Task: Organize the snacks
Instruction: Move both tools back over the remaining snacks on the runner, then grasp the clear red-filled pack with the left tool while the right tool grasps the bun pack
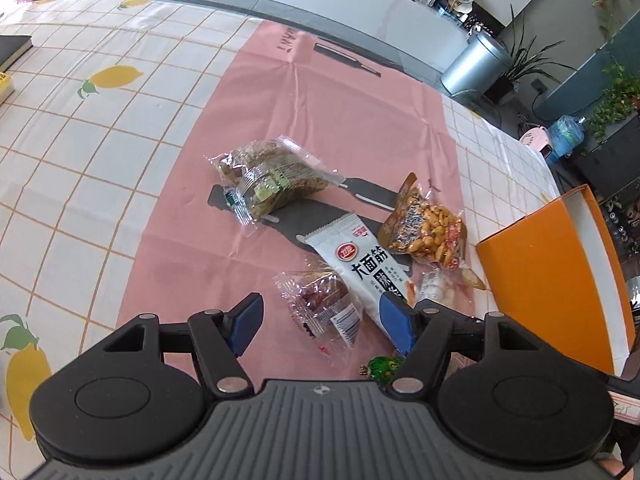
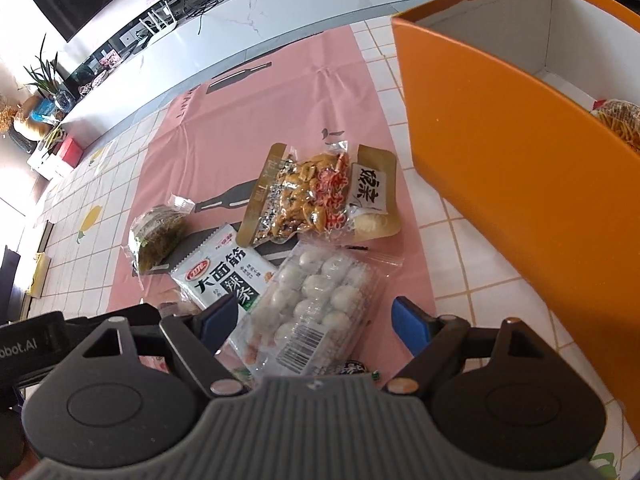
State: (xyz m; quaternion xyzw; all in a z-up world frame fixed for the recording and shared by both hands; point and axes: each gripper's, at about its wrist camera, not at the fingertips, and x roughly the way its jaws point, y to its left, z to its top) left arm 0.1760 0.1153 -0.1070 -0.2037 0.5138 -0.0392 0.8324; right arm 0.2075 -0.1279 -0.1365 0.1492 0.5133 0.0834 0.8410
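Observation:
Snack packs lie on a pink mat (image 1: 340, 120). My left gripper (image 1: 322, 326) is open, its jaws on either side of a clear pack with a reddish cake (image 1: 324, 304). A white gluten-strip pack (image 1: 360, 268), a peanut pack (image 1: 424, 232) and a clear pack of brown-green bars (image 1: 268, 176) lie beyond. My right gripper (image 2: 316, 322) is open around a clear pack of white balls (image 2: 320, 300). The gluten-strip pack (image 2: 224, 276), the peanut pack (image 2: 308, 196) and the bars (image 2: 158, 236) show there too. The orange box (image 2: 500, 152) stands at the right and holds a snack (image 2: 620, 120).
The orange box (image 1: 548, 280) is at the right of the left wrist view. A small green wrapped item (image 1: 382, 366) lies near the left gripper. The lemon-print tablecloth (image 1: 100, 140) covers the table. A dark book (image 1: 12, 50) lies at the far left.

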